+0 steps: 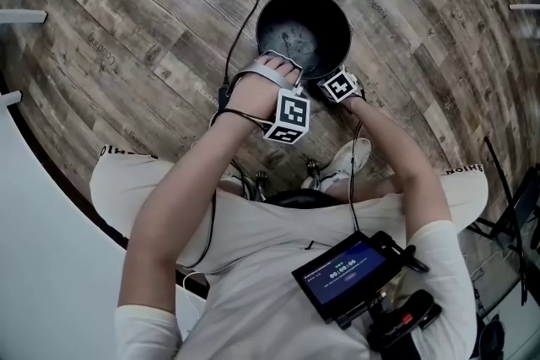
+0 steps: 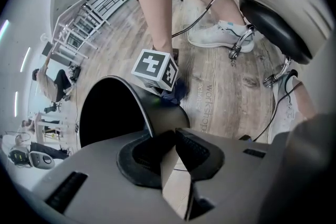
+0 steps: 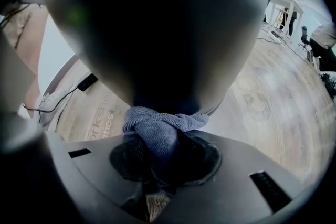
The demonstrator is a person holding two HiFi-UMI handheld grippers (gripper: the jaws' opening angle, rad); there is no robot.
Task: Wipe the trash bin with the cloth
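Note:
The black trash bin [image 1: 304, 29] stands upright on the wooden floor, its mouth facing up. My left gripper [image 2: 170, 139] is shut on the bin's near rim [image 2: 137, 99], with the wall running in between its jaws. Its marker cube [image 1: 287, 115] shows just below the rim in the head view. My right gripper [image 3: 160, 144] is shut on a bunched blue-grey cloth [image 3: 157, 126], and the cloth is pressed against the bin's dark outer wall [image 3: 157, 23]. The right gripper's cube [image 1: 340, 86] sits at the bin's near right side. In the left gripper view the cloth [image 2: 177, 91] shows under that cube [image 2: 155, 68].
A white shoe [image 1: 346, 160] and the chrome legs of a stool [image 2: 273, 29] stand close behind the bin. A black cable [image 1: 253, 4] runs across the floor past the bin's left. A white wall [image 1: 51, 249] curves along the left.

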